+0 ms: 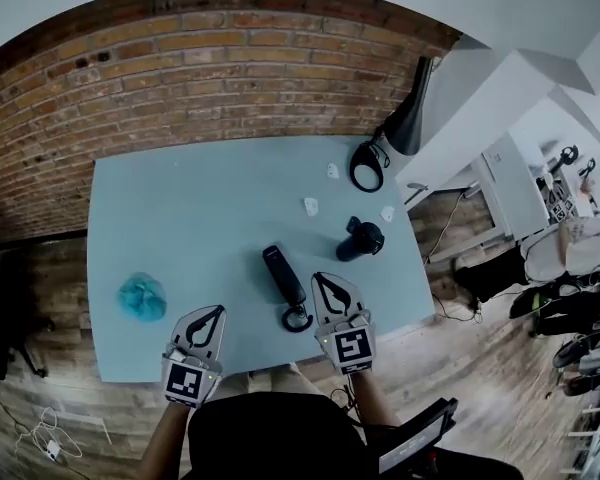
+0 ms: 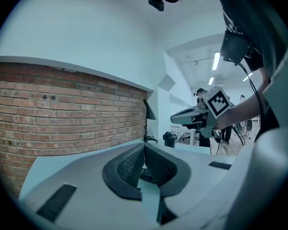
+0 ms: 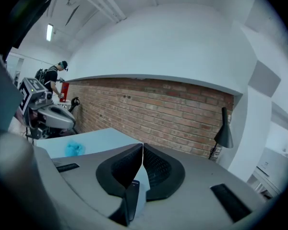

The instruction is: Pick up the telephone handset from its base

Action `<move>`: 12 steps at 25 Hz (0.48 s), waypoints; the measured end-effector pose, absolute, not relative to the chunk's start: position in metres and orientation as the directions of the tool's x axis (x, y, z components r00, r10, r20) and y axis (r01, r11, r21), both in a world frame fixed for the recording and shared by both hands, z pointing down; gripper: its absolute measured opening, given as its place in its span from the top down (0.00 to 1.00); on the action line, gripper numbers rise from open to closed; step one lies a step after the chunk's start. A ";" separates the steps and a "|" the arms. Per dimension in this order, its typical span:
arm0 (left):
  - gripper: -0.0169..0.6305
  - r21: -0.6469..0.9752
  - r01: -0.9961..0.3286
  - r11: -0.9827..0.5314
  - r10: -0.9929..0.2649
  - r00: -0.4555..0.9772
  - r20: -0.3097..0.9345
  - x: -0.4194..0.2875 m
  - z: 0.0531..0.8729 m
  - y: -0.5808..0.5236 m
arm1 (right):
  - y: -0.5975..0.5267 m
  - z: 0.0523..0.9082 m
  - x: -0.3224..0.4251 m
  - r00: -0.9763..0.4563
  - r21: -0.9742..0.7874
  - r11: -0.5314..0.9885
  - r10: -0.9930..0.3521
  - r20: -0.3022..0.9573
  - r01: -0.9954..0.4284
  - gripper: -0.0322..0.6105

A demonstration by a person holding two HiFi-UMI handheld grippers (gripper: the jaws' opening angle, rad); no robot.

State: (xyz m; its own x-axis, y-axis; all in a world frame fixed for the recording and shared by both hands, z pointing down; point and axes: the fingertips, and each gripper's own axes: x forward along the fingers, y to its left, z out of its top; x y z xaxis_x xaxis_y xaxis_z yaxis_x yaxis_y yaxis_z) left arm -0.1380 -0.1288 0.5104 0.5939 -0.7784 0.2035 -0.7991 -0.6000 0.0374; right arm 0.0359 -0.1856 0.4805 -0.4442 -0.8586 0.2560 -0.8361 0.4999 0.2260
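Observation:
The black telephone handset point(image 1: 283, 276) lies lengthwise on the pale blue table point(image 1: 180, 208), near its front edge, with a curl of cord point(image 1: 298, 319) at its near end. I cannot make out a base under it. My right gripper point(image 1: 325, 279) is shut and empty, its tip just right of the handset and apart from it. In the right gripper view the handset's dark end point(image 3: 131, 195) shows below the closed jaws. My left gripper point(image 1: 217, 313) is also shut and empty, further left over the table's front edge.
A black cup-like object point(image 1: 360, 239) stands right of the handset. A black desk lamp point(image 1: 410, 118) and its ring base point(image 1: 367, 165) are at the back right. A crumpled blue wad point(image 1: 143, 296) lies front left. Small white pieces point(image 1: 310, 206) dot the middle. A brick wall point(image 1: 230, 68) lies behind.

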 end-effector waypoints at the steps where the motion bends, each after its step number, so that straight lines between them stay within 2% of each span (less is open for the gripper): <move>1: 0.95 0.033 -0.807 -0.589 -0.785 0.582 0.212 -0.139 0.511 -0.133 | -0.194 0.489 0.032 -0.457 0.220 0.523 -0.841 0.289 -0.823 0.93; 5: 0.95 0.030 -0.834 -0.551 -0.805 0.541 0.245 -0.137 0.513 -0.142 | -0.219 0.530 0.021 -0.519 0.161 0.609 -0.764 0.383 -0.777 0.88; 9: 0.95 0.041 -0.851 -0.523 -0.816 0.515 0.262 -0.133 0.521 -0.143 | -0.228 0.588 0.013 -0.549 0.100 0.678 -0.664 0.509 -0.728 0.74; 11: 0.95 0.043 -0.860 -0.509 -0.823 0.501 0.268 -0.134 0.523 -0.146 | -0.232 0.620 0.011 -0.550 0.045 0.695 -0.606 0.574 -0.718 0.57; 12: 0.95 0.044 -0.864 -0.502 -0.825 0.493 0.275 -0.136 0.524 -0.148 | -0.235 0.636 0.010 -0.548 0.020 0.699 -0.577 0.606 -0.714 0.52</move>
State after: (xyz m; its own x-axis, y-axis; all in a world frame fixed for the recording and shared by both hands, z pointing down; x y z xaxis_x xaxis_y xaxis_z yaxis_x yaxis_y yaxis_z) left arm -0.1355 -0.1478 0.5235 0.4932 -0.8254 0.2746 -0.8640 -0.5016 0.0441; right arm 0.0101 -0.2348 0.6356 -0.5479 -0.5772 0.6055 -0.7145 0.6994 0.0202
